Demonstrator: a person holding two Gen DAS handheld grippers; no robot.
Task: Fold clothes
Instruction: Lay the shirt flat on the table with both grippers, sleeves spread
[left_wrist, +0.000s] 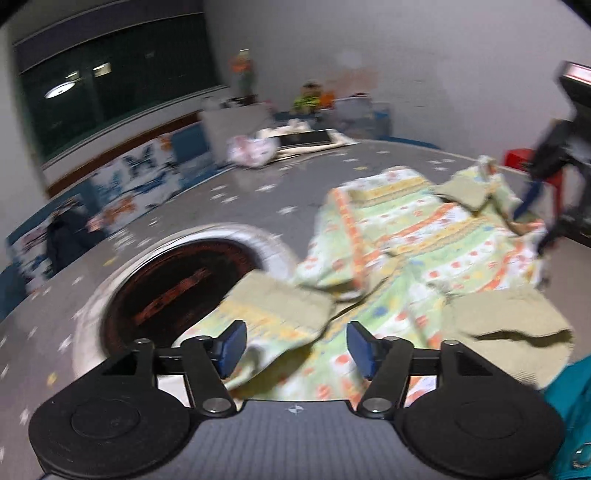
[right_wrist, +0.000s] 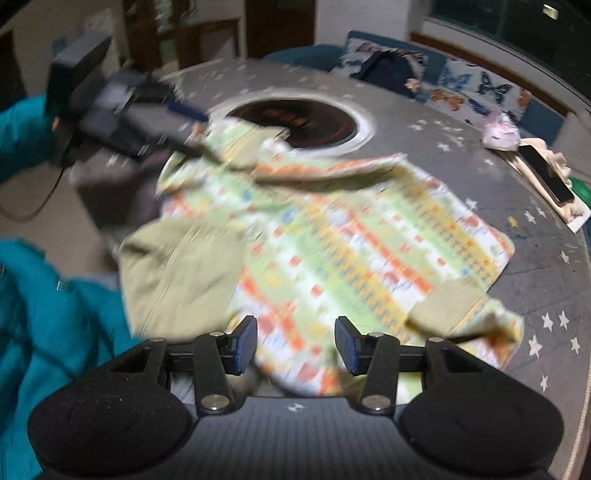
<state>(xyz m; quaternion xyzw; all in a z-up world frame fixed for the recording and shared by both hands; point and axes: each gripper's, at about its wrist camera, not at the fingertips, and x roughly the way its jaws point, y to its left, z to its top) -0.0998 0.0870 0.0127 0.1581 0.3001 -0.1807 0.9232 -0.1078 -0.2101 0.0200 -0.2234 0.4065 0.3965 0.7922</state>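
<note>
A small patterned garment (left_wrist: 413, 251) in green, orange and white, with plain olive cuffs and collar, lies crumpled on the round grey table (left_wrist: 258, 184). It also shows in the right wrist view (right_wrist: 332, 236). My left gripper (left_wrist: 295, 349) is open and empty, low over the garment's near sleeve. My right gripper (right_wrist: 295, 345) is open and empty over the garment's near edge. In the left wrist view the right gripper (left_wrist: 546, 206) shows blurred at the garment's far right. In the right wrist view the left gripper (right_wrist: 184, 129) shows blurred at the far left sleeve.
A round dark burner (left_wrist: 184, 288) with a pale rim is set into the table's middle, partly under the sleeve. A phone (right_wrist: 546, 177) on a tray, and a pink bundle (right_wrist: 498, 133) sit at the table's edge. A butterfly-print bench (right_wrist: 480, 88) lies behind. My teal sleeve (right_wrist: 44, 314) is near.
</note>
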